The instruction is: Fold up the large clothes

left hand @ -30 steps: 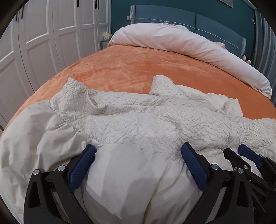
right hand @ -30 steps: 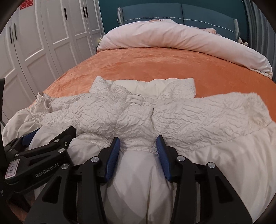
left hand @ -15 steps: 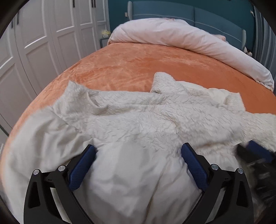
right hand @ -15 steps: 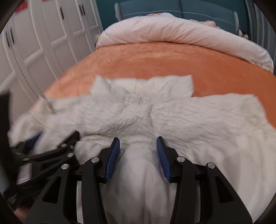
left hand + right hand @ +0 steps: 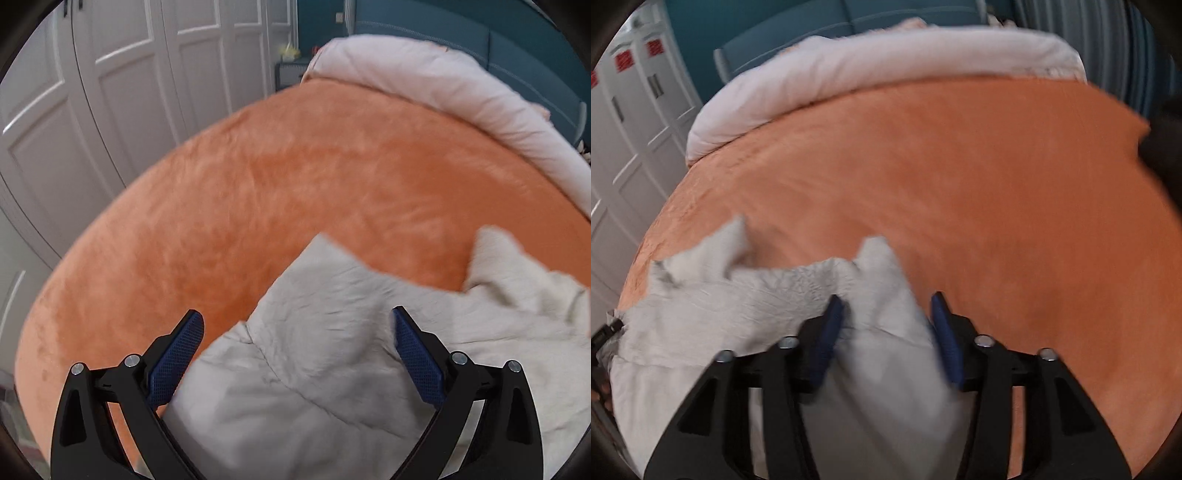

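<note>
Lying on the orange blanket [image 5: 332,177], the cream garment [image 5: 332,362] sits at the blanket's near edge, bunched and creased; both views are motion-blurred.

Left gripper [image 5: 297,334]: jaws spread wide, blue pads clear of each other, garment fabric lying under and between them. No pinch visible; nothing held as far as this view shows.

Right gripper [image 5: 886,317]: jaws partly open, narrower than the left. A fold of the garment [image 5: 879,295] bulges up between the pads. Can't tell whether the pads actually bear on the cloth; too blurred.

View differences:
- Left wrist only: white panelled wardrobe doors [image 5: 122,92] left of the blanket, small bedside stand [image 5: 290,72] beyond its far-left corner with something pale yellow on top.
- Right wrist only: red square stickers [image 5: 655,47] on the wardrobe doors, grey curtain folds [image 5: 1100,48] past the blanket's far-right side, dark blurred shape at the blanket's right edge; can't identify it.
- Both: rolled white duvet [image 5: 886,62] along the blanket's far edge, blue headboard [image 5: 517,48] behind it.

Writing: none readable. Stickers are too blurred to make out.
</note>
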A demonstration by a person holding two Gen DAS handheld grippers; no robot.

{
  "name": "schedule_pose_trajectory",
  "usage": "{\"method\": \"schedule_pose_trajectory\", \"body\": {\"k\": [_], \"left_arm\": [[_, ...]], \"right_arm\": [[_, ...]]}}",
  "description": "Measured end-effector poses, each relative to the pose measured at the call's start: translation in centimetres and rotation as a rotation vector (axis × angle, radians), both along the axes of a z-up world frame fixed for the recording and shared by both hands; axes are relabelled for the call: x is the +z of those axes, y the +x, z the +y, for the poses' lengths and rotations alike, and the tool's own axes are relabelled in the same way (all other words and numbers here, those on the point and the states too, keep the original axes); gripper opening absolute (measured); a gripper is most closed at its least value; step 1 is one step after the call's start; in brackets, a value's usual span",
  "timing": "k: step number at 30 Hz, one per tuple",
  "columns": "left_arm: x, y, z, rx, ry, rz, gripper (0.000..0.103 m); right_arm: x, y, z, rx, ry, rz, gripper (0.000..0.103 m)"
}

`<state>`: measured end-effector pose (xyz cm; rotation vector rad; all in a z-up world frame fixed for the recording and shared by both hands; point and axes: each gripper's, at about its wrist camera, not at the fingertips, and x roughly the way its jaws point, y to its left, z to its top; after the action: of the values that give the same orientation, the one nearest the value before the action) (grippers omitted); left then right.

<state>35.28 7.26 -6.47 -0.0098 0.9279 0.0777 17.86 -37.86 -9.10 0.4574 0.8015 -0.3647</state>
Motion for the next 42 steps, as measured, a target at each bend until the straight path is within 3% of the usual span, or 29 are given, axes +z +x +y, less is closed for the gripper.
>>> {"method": "schedule_pose_trajectory", "body": {"k": [2, 4, 10, 16, 18, 20, 25, 30, 37, 42], "left_arm": [[-1.5, 0.3, 0.5, 0.002, -0.041, 0.004, 0.098], [-2.2, 0.6, 0.8, 0.009, -0.082, 0.008, 0.098], [-3.4, 0.9, 1.0, 0.021, -0.12, -0.014, 0.098], [-3.6, 1.0, 0.6, 0.026, -0.104, -0.002, 0.098], [-3.0, 1.2, 0.6, 0.025, -0.092, 0.024, 0.098], [-1.9, 0.8, 0.6, 0.036, -0.045, 0.049, 0.098], [3.7, -4.6, 0.6, 0.009, -0.002, -0.015, 0.098], [8.2, -10.1, -0.1, -0.007, 0.0, -0.033, 0.098], [10.8, -14.8, 0.2, -0.01, -0.013, -0.014, 0.098], [10.7, -17.1, 1.1, -0.012, 0.01, 0.005, 0.098]], "right_arm": [[-1.5, -0.5, -0.9, -0.031, 0.058, -0.04, 0.068], [-2.3, -0.5, -1.4, -0.041, 0.09, -0.061, 0.069], [-2.7, -0.4, -0.5, -0.04, 0.052, -0.089, 0.072], [-2.8, -0.7, -0.4, -0.05, 0.034, -0.092, 0.073], [-2.4, -0.4, -0.6, -0.049, 0.041, -0.066, 0.073], [-0.6, -0.3, -0.1, -0.07, -0.019, -0.005, 0.072], [6.8, -3.8, 5.6, 0.036, -0.144, -0.121, 0.072], [10.6, -5.0, 13.5, 0.206, -0.192, -0.151, 0.071], [10.1, -6.8, 22.7, 0.336, -0.183, -0.093, 0.07], [7.1, -8.6, 26.6, 0.384, -0.179, 0.005, 0.068]]}}
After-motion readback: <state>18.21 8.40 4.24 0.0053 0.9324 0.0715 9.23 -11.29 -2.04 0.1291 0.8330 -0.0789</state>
